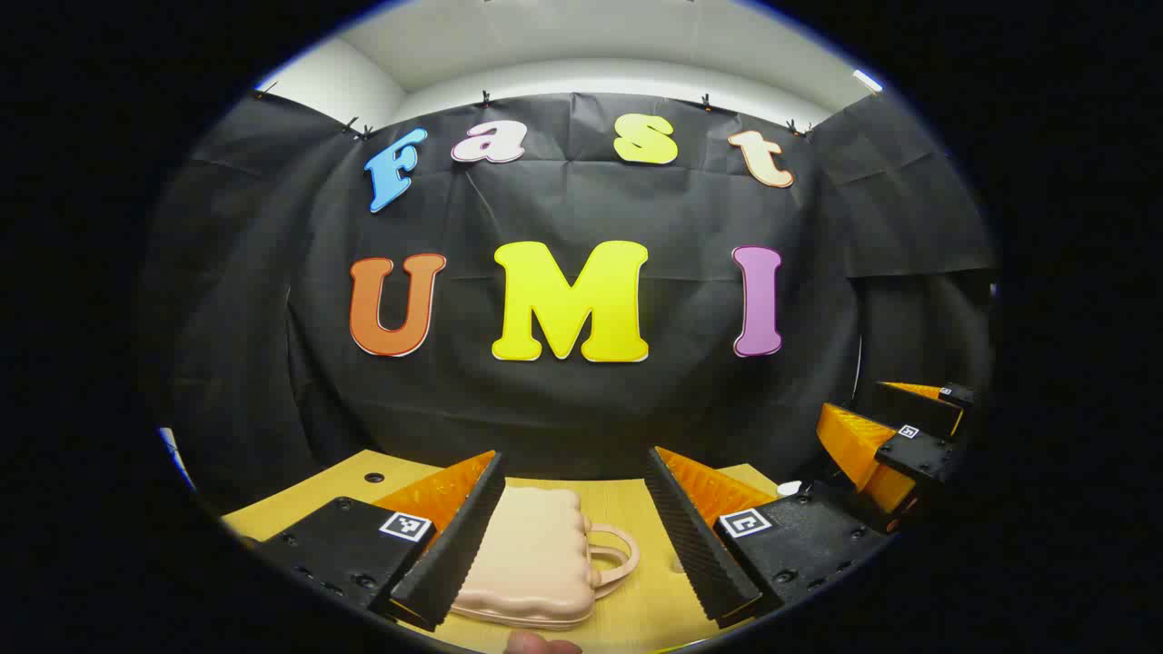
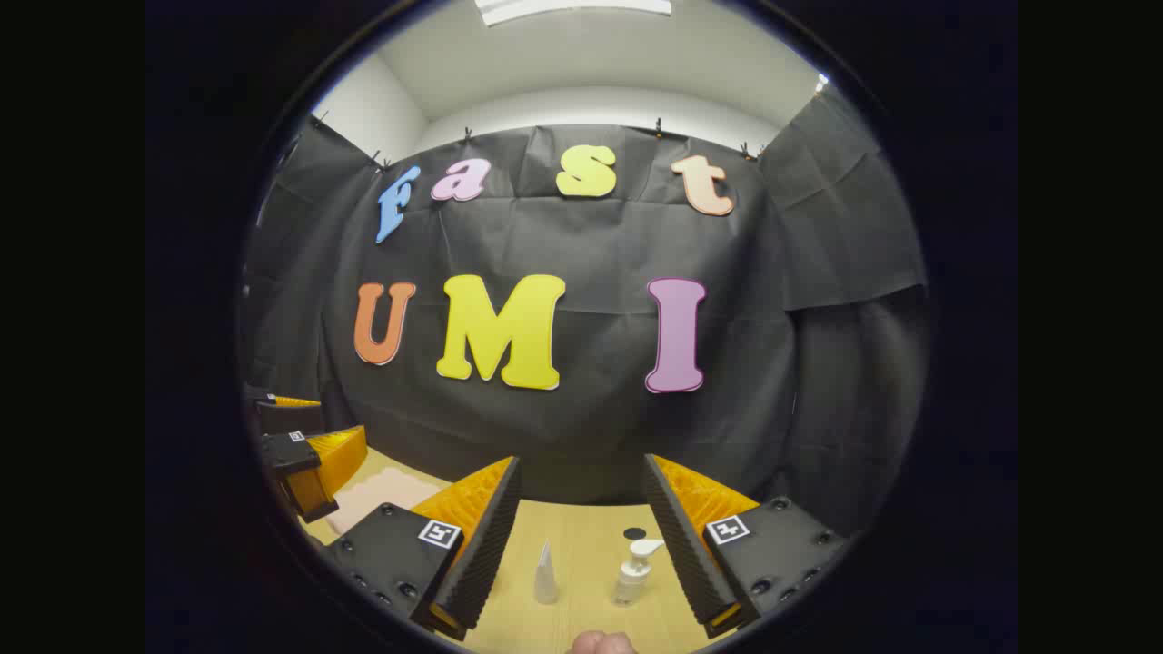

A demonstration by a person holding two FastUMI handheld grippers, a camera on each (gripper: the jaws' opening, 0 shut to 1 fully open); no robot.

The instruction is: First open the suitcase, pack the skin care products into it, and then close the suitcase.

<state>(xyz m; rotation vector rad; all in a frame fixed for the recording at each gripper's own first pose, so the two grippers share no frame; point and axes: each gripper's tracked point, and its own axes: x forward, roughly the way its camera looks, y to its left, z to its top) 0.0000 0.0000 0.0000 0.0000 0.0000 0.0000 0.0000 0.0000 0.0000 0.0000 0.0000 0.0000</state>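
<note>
A small peach suitcase (image 1: 531,559) with a loop handle lies closed and flat on the wooden table (image 1: 636,509), between the fingers of my left gripper (image 1: 577,536), which stands open above it. In the right gripper view a slim white tube (image 2: 545,574) and a small white pump bottle (image 2: 633,572) stand upright on the table (image 2: 581,545) between the fingers of my open right gripper (image 2: 581,536). The suitcase (image 2: 377,495) shows at the left there, behind the left gripper (image 2: 304,463). The right gripper (image 1: 895,436) appears at the right of the left gripper view.
Black cloth walls close the booth behind and on both sides of the table. A round hole (image 1: 373,477) sits in the tabletop at the left, and another hole (image 2: 634,534) lies behind the pump bottle. A fingertip (image 1: 541,644) shows at the bottom edge.
</note>
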